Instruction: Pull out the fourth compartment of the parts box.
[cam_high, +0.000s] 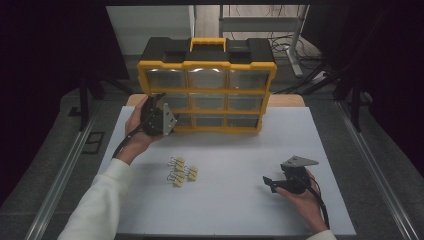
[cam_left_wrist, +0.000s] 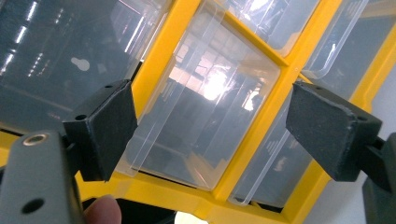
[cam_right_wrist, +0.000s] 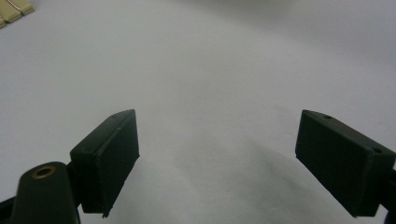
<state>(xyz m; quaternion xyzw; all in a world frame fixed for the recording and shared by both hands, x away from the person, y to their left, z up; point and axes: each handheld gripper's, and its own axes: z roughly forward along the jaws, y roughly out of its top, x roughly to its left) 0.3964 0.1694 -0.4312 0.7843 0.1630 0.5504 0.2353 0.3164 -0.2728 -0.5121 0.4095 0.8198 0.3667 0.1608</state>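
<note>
Clear plastic drawer (cam_left_wrist: 201, 107), low in the left column of the yellow organizer (cam_high: 206, 65) at the surface's (cam_high: 240, 150) far edge; probably light, slick, thin-walled; left hand-held gripper (cam_left_wrist: 210, 121) open before it, so pinch its front lip; right hand-held gripper (cam_right_wrist: 224, 154) open, idle.

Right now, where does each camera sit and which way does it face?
High view: above the person's side, looking forward and down on the table; both forearms, left gripper, right gripper.
Left gripper view: on the left gripper, facing the drawer cabinet; open jaws, a fingertip.
Right gripper view: low over bare table; open jaws.
Shared: binder clips.
</note>
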